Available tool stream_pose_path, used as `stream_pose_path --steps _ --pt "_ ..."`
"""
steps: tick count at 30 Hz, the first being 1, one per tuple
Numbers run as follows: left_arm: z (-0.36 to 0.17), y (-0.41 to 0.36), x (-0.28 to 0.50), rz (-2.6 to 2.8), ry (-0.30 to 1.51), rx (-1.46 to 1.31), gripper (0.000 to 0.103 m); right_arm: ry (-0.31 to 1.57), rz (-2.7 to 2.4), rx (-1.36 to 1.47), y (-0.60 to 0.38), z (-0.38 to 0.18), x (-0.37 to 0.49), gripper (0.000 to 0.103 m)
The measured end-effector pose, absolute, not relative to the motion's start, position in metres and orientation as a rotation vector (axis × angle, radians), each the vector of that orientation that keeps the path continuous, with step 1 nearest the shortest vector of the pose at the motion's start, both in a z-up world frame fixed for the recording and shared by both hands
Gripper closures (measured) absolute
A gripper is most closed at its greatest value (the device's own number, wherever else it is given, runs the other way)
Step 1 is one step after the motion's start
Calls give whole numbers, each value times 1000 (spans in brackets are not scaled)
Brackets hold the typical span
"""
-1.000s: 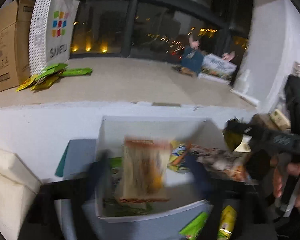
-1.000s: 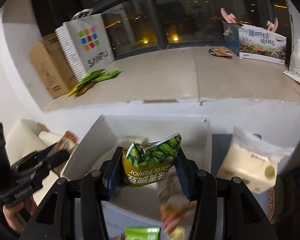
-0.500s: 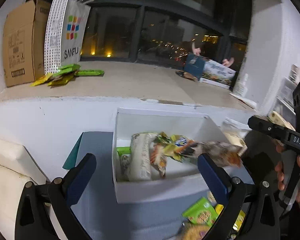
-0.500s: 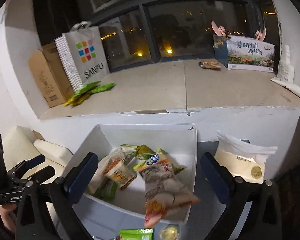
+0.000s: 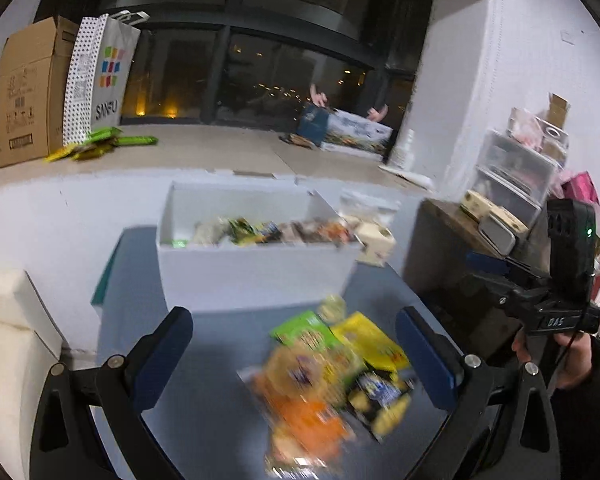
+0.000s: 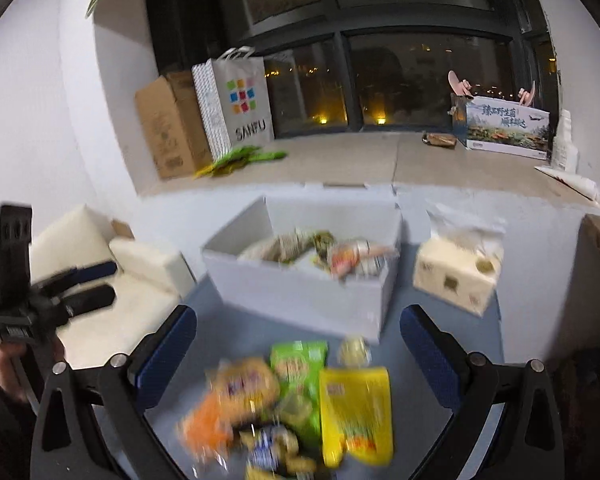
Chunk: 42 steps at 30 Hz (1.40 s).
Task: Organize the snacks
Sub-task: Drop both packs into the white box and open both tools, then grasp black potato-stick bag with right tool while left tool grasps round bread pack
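- Our left claw (image 5: 294, 354) stands spread wide over the blue-grey desk (image 5: 220, 420), and nothing is between its blue pads (image 5: 168, 356).
- Our right claw (image 6: 298, 354) is spread wide too. Its jaws have just been opening, and they are empty now.
- The white box (image 6: 300, 296) sits on the desk at 12 o'clock from both claws, near the white ledge (image 6: 340, 196). Several snack packets (image 6: 332, 252) lie inside it, blurred, so we cannot tell each one.
- A loose heap of snacks (image 6: 292, 404) lies on the desk in front of the box, under and between the fingers of both claws. In it we see a yellow pouch (image 6: 356, 412), a green packet (image 6: 298, 364) and an orange packet (image 6: 208, 424); the others are too blurred.
- A cream tissue pack (image 6: 456, 276) stands at 3 o'clock from the box, just beside it.
- On the windowsill, at 10 o'clock from the box, a cardboard carton (image 6: 168, 128) and a white shopping bag (image 6: 240, 104) stand together, with green sachets (image 6: 240, 158) lying before them.
- A printed box (image 6: 508, 128) lies on the sill at 2 o'clock.
- In the left wrist view, a hand (image 5: 568, 364) holds the other tool at 3 o'clock.
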<state>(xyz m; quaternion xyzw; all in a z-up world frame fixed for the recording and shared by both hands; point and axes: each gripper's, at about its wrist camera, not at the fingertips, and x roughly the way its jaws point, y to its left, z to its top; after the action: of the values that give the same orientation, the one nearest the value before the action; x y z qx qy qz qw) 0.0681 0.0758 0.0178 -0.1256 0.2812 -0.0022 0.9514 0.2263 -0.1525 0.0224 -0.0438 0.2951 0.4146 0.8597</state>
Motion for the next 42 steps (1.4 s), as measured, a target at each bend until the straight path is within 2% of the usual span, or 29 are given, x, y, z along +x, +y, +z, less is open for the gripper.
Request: stream_pose_path --steps 11,33,34,35,36,39,42 --pt "8 34 35 -66 579 -248 0 688 826 -164 -202 -35 161 0" --pt "-13 43 30 -30 640 -264 0 862 848 -462 -108 -119 179 0" --pt "-15 43 30 -28 644 -264 0 873 838 -472 -107 -123 181 2" --pt "-17 44 30 -25 649 -265 0 889 818 -484 -105 -129 183 16" --pt "-18 44 31 -26 653 -267 0 910 801 -499 -105 -134 185 36" --pt "-23 42 31 -25 666 -263 0 888 802 -526 -107 -139 179 47" --pt "-26 41 32 -27 676 -256 0 913 832 -419 -121 -132 181 52"
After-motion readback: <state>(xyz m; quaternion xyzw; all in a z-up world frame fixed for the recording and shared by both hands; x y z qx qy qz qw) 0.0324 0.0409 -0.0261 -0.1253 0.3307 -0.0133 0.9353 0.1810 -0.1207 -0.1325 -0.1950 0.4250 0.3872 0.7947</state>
